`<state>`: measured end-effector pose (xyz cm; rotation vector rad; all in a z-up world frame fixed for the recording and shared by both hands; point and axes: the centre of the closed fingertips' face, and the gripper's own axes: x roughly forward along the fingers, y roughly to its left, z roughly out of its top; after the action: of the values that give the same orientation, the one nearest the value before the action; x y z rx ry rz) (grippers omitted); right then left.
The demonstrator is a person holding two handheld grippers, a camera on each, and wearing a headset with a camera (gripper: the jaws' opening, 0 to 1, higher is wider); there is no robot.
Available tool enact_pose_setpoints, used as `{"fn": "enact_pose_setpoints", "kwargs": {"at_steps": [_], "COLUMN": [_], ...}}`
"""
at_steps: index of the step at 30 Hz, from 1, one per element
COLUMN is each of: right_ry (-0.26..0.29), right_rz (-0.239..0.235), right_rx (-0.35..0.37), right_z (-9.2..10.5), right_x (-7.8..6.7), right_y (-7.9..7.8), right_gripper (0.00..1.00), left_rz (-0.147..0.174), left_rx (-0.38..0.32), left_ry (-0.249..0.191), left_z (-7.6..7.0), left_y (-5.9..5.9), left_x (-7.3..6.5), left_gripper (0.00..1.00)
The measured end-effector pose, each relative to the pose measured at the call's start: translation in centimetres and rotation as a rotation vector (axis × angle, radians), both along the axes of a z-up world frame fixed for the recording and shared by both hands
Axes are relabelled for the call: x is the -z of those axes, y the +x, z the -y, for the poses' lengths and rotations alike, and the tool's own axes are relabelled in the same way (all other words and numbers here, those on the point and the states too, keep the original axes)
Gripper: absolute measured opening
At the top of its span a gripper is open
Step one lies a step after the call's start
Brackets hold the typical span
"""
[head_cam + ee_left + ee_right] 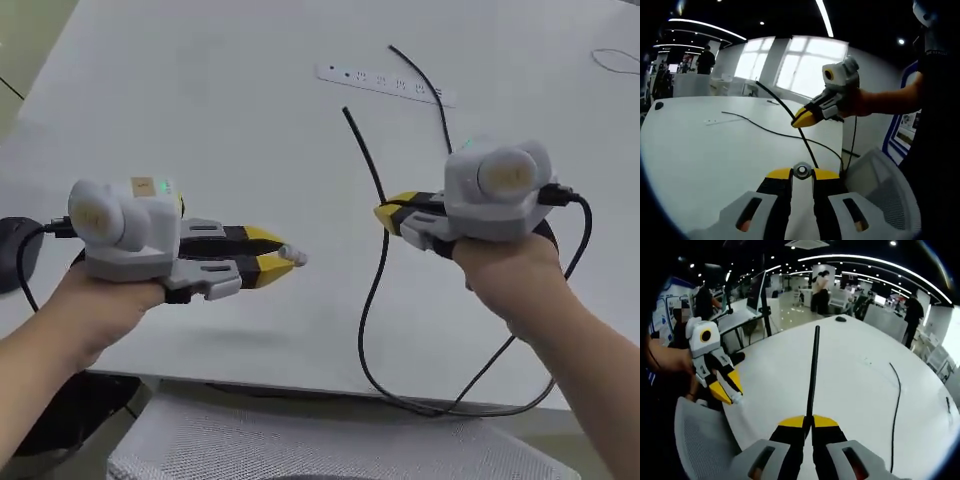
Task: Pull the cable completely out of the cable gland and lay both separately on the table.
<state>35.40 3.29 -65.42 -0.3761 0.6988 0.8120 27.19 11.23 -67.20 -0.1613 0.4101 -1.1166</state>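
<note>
- The gland (298,258) and the cable (362,150) are apart, with clear air between them in the head view. By my reading the pull-out is done and only the laying down is left.
- Left gripper (283,257): the jaws are closed almost to touching and pinch the gland at their very tips. In the left gripper view it shows as a small grey round piece (801,170) between the yellow pads.
- Right gripper (385,213): the jaws are closed tight on the cable, which runs out straight ahead between them in the right gripper view (813,370).
- Cable's long axis: a short free end rises from the right jaws toward the far side of the table (200,100). The long remainder hangs below the jaws and loops past the near edge.
- Both grippers hover above the table, tips facing each other, left one nearer the near edge.
- The coming move likely calls for both to go down. The gland goes straight below the left jaws. The cable is better set off to the right, so the two land well apart.
</note>
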Motion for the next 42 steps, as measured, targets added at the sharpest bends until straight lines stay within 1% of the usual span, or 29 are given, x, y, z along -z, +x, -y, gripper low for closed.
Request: {"fn": "enact_pose_setpoints", "kwargs": {"at_steps": [2, 5, 7, 11, 13, 14, 15, 16, 19, 23, 27, 30, 34, 35, 37, 38, 41, 42], "right_ry": [0.008, -0.002, -0.01, -0.042, -0.058, -0.072, -0.079, -0.089, -0.118, -0.17, -0.188, -0.206, -0.222, -0.227, -0.228, -0.229, -0.238, -0.241], "right_rz": [-0.004, 0.007, 0.005, 0.006, -0.001, -0.006, -0.009, -0.011, -0.017, -0.028, -0.038, -0.042, -0.074, -0.079, -0.098, -0.109, -0.121, -0.125], "right_rx": [0.001, -0.012, -0.02, -0.047, -0.066, -0.082, -0.088, -0.102, -0.132, -0.194, -0.243, -0.289, -0.34, -0.357, -0.372, -0.383, -0.413, -0.423], "right_z": [-0.3, -0.7, -0.9, -1.4, -1.8, -2.1, -2.3, -2.7, -3.5, -4.9, -6.4, -7.5, -8.9, -9.2, -9.5, -9.8, -10.4, -10.7], "right_x": [-0.3, -0.5, -0.3, 0.6, 1.3, 1.8, 2.2, 2.7, 3.9, 5.9, 7.6, 8.7, 10.6, 11.1, 11.7, 12.1, 12.9, 13.1], "right_y": [0.7, 1.7, 2.2, 3.1, 3.3, 3.5, 3.5, 3.7, 4.0, 4.4, 4.7, 4.6, 4.3, 4.2, 3.9, 3.8, 3.4, 3.2], "right_gripper": [0.0, 0.0, 0.0, 0.0, 0.0, 0.0, 0.0, 0.0, 0.0, 0.0, 0.0, 0.0, 0.0, 0.0, 0.0, 0.0, 0.0, 0.0], "left_rz": [0.003, 0.005, 0.005, 0.004, -0.002, -0.012, -0.013, -0.02, -0.025, -0.041, -0.055, -0.062, -0.069, -0.075, -0.078, -0.085, -0.093, -0.099], "left_rx": [-0.004, -0.005, -0.007, -0.014, -0.019, -0.021, -0.022, -0.025, -0.037, -0.047, -0.058, -0.065, -0.075, -0.078, -0.081, -0.085, -0.091, -0.099], "left_ry": [0.007, 0.003, 0.004, 0.004, 0.002, -0.002, -0.006, -0.014, -0.022, -0.028, -0.033, -0.033, -0.04, -0.038, -0.038, -0.039, -0.033, -0.037], "left_z": [0.0, 0.0, -0.2, -0.4, -0.6, -0.6, -0.7, -0.7, -0.8, -0.9, -1.2, -1.4, -1.9, -2.0, -2.1, -2.2, -2.4, -2.5], "left_y": [0.0, 0.0, 0.1, 0.2, 0.3, 0.2, 0.1, 0.1, 0.0, -0.1, 0.0, 0.0, 0.1, 0.1, 0.1, 0.1, 0.2, 0.3], "left_x": [0.4, 0.8, 1.2, 2.1, 2.7, 3.0, 3.2, 3.5, 4.2, 5.2, 6.2, 6.7, 7.5, 7.9, 8.3, 8.6, 9.3, 9.5], "left_gripper": [0.15, 0.15, 0.15, 0.15, 0.15, 0.15, 0.15, 0.15, 0.15, 0.15, 0.15, 0.15, 0.15, 0.15, 0.15, 0.15, 0.15, 0.15]}}
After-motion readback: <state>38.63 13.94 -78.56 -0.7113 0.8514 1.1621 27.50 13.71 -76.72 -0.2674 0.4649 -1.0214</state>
